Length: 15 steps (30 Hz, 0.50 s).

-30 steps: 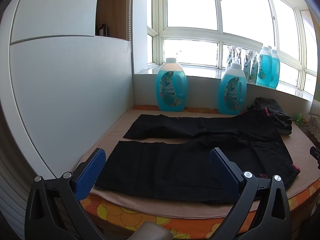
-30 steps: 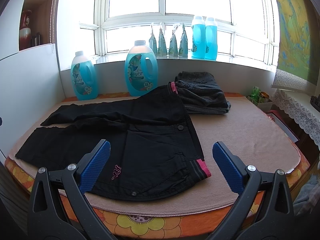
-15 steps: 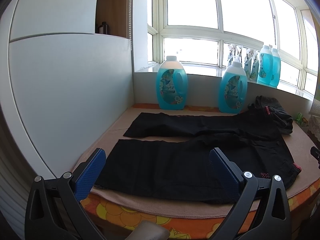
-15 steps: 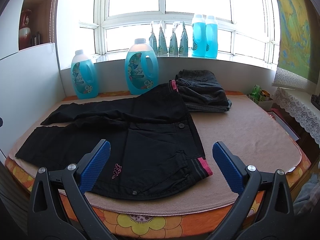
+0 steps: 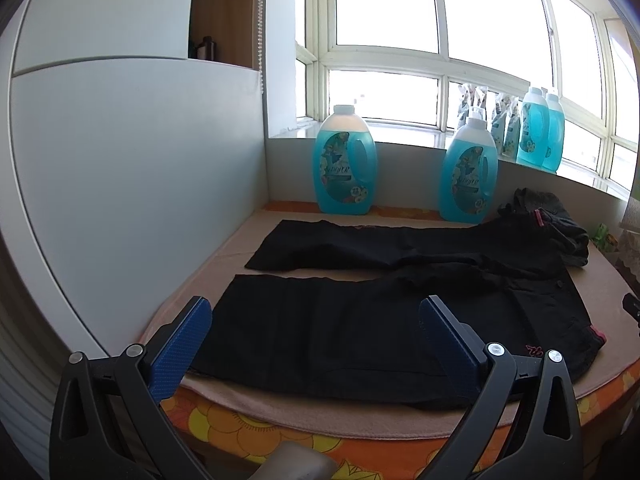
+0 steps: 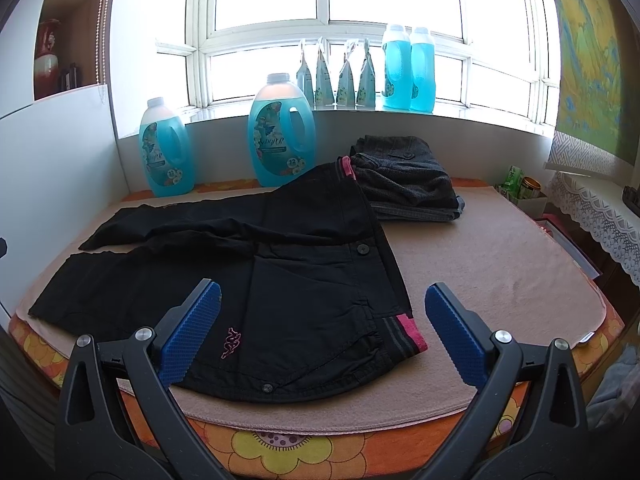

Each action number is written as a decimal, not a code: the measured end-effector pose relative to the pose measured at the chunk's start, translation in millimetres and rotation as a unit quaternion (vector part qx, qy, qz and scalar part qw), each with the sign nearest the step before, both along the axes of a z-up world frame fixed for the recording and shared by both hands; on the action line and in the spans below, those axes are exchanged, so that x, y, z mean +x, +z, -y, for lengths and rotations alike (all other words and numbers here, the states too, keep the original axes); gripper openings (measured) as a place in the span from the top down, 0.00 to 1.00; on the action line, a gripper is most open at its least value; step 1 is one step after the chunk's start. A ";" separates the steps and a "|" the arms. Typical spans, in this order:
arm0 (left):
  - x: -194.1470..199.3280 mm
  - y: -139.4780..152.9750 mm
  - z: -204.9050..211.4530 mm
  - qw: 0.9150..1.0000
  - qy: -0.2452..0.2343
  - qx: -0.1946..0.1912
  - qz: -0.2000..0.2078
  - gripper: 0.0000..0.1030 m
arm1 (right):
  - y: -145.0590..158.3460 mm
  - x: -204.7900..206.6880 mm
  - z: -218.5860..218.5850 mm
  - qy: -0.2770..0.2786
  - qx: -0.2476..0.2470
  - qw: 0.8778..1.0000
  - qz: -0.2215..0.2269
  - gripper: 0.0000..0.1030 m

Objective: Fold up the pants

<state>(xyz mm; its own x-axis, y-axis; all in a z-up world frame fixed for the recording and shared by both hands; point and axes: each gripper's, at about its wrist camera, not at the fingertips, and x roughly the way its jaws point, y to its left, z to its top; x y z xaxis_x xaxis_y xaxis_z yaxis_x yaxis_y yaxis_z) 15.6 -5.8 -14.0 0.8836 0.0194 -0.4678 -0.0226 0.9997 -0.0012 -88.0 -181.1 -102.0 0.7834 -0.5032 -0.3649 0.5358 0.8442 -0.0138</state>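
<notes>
Evidently folding has not begun: the black pants (image 6: 248,280) lie flat on the desk (image 6: 500,264), legs apart. The left tool (image 5: 312,344) and right tool (image 6: 320,328) hover wide open, empty. Next, I judge, each must pinch the near leg's edge.

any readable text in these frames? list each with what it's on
"72": label of the big blue detergent bottle, near its bottom.
"72": likely the same on the smaller-looking blue bottle; blurry.
Brand word on both bottle labels: script too blurred to read.
Green box by the table edge: characters too small to read.
Pink logo on the black pants: a figure, no letters.
</notes>
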 end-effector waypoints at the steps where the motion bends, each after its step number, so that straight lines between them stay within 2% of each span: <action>1: 2.0 -0.5 -0.4 1.000 -0.001 0.001 -0.002 0.00 | -1.0 0.7 0.0 0.001 0.001 1.000 -0.001 0.00; 8: 12.8 -7.7 -1.4 1.000 -0.008 -0.002 -0.010 0.00 | -2.0 14.2 10.5 0.007 0.014 1.000 -0.003 0.00; 15: 27.9 -16.5 -4.0 1.000 -0.010 0.000 -0.013 0.00 | 2.1 28.2 13.0 0.018 -0.002 1.000 -0.009 0.00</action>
